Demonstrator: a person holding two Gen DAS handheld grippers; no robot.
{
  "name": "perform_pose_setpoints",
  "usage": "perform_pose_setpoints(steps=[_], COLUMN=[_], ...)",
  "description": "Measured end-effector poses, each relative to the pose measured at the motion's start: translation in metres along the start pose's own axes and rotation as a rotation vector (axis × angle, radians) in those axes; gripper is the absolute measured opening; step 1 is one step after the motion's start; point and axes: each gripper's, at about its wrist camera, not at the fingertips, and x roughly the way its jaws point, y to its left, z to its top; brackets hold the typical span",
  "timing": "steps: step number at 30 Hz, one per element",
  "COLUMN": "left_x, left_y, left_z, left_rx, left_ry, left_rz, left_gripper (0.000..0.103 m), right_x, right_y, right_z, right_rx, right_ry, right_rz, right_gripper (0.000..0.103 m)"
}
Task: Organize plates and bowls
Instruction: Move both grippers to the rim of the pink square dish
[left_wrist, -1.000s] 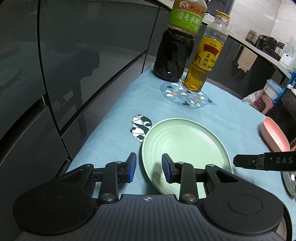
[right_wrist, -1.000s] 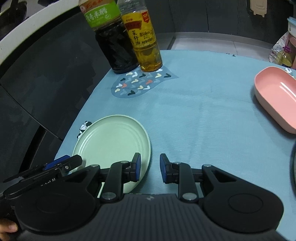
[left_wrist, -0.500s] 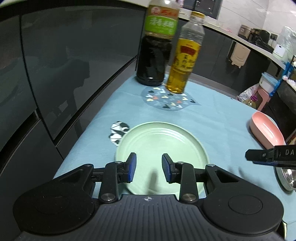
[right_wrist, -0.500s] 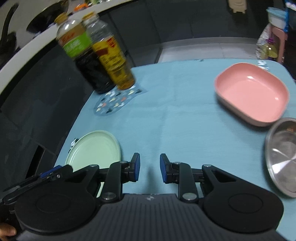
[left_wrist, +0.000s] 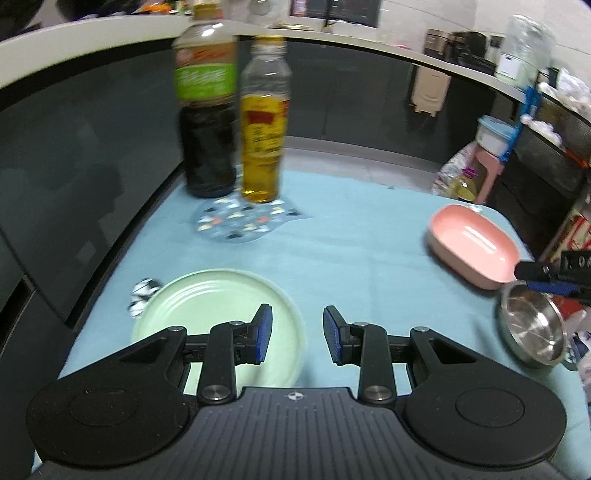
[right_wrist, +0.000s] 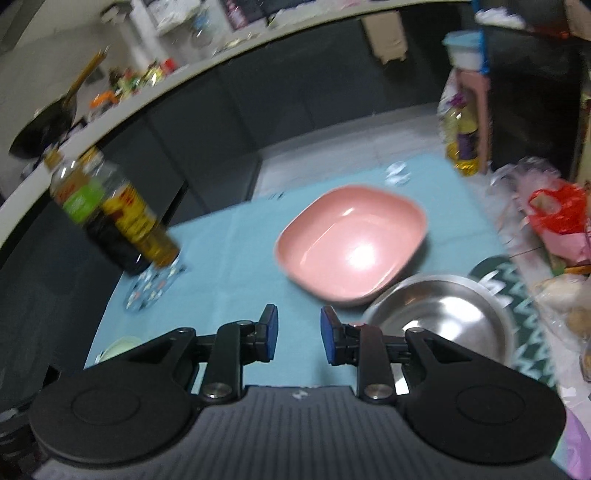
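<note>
Bench (left_wrist: 369, 251), covered by a light blue cloth, carried five standing things, shown from the left and right wrist views. Dishes numbered three: one round pale green plate (left_wrist: 218, 314), one pink rounded-square bowl (right_wrist: 351, 247) and one stainless steel bowl (right_wrist: 443, 314). Bottles numbered two: one dark sauce bottle with a green label (left_wrist: 207, 122) and one bottle of yellow oil (left_wrist: 264, 136), touching or nearly so, at the far left of the bench beside a dark cabinet front.

The green plate lay at the near left, close to the bench's left edge. The pink bowl sat at the far right; the steel bowl sat nearer, just beside it, their rims touching or overlapping in the right wrist view. A wide strip of bare cloth lay open between the plate and the two bowls. All three dishes were empty. The sauce bottle was dark over its lower part; the oil bottle was filled to below its shoulder.

Left tool (left_wrist: 297, 336) hung above the plate's right rim, its blue pads apart with nothing between them. Right tool (right_wrist: 298, 334) hung over bare cloth in front of the pink bowl, its jaws opening, nothing between them; its tip also appeared at the right margin of the left wrist view, over the steel bowl.
</note>
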Motion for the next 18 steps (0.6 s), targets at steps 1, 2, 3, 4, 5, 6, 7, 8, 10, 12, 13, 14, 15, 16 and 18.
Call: perform_pose_setpoints(steps=[1, 2, 3, 4, 5, 6, 7, 8, 10, 12, 13, 14, 15, 16, 18], left_x=[0.0, -0.001, -0.001, -0.001, 0.0, -0.001, 0.0, 0.0, 0.002, 0.006, 0.009, 0.013, 0.017, 0.021, 0.031], left_y=[-0.006, -0.012, -0.018, -0.024, -0.029, -0.036, -0.041, -0.047, -0.06, -0.071, -0.076, -0.081, -0.085, -0.088, -0.095], left_z=[0.002, 0.005, 0.007, 0.01, 0.013, 0.016, 0.018, 0.021, 0.026, 0.032, 0.034, 0.038, 0.04, 0.043, 0.048], left_rx=[0.01, 0.019, 0.028, 0.037, 0.043, 0.049, 0.053, 0.057, 0.071, 0.084, 0.087, 0.084, 0.079, 0.071, 0.046], left_ry=[-0.001, -0.002, -0.004, -0.008, -0.011, -0.013, -0.014, -0.016, -0.02, -0.019, -0.016, -0.01, -0.006, 0.0, 0.014], left_rz=[-0.009, -0.016, -0.021, -0.025, -0.029, -0.037, -0.046, -0.056, -0.077, -0.093, -0.101, -0.11, -0.121, -0.134, -0.151], left_gripper=[0.028, 0.029, 0.029, 0.029, 0.029, 0.029, 0.029, 0.029, 0.029, 0.029, 0.029, 0.029, 0.029, 0.029, 0.029], right_x=[-0.003, -0.004, -0.005, -0.004, -0.004, -0.004, -0.004, -0.003, -0.001, 0.0, 0.001, 0.003, 0.003, 0.004, 0.009], right_y=[-0.005, -0.009, -0.013, -0.016, -0.02, -0.023, -0.026, -0.028, -0.032, -0.036, -0.038, -0.04, -0.043, -0.047, -0.052], right_z=[0.002, 0.004, 0.006, 0.008, 0.009, 0.011, 0.012, 0.014, 0.018, 0.021, 0.023, 0.024, 0.027, 0.029, 0.034], right_rx=[0.008, 0.014, 0.022, 0.029, 0.037, 0.044, 0.052, 0.06, 0.07, 0.076, 0.078, 0.079, 0.082, 0.087, 0.105], right_ry=[-0.013, -0.024, -0.032, -0.037, -0.04, -0.042, -0.043, -0.045, -0.048, -0.049, -0.051, -0.053, -0.055, -0.056, -0.056], right_rz=[-0.004, -0.009, -0.013, -0.016, -0.018, -0.018, -0.018, -0.019, -0.023, -0.033, -0.04, -0.046, -0.05, -0.052, -0.06], right_gripper=[0.006, 0.006, 0.006, 0.006, 0.006, 0.006, 0.006, 0.006, 0.006, 0.006, 0.006, 0.006, 0.006, 0.006, 0.006])
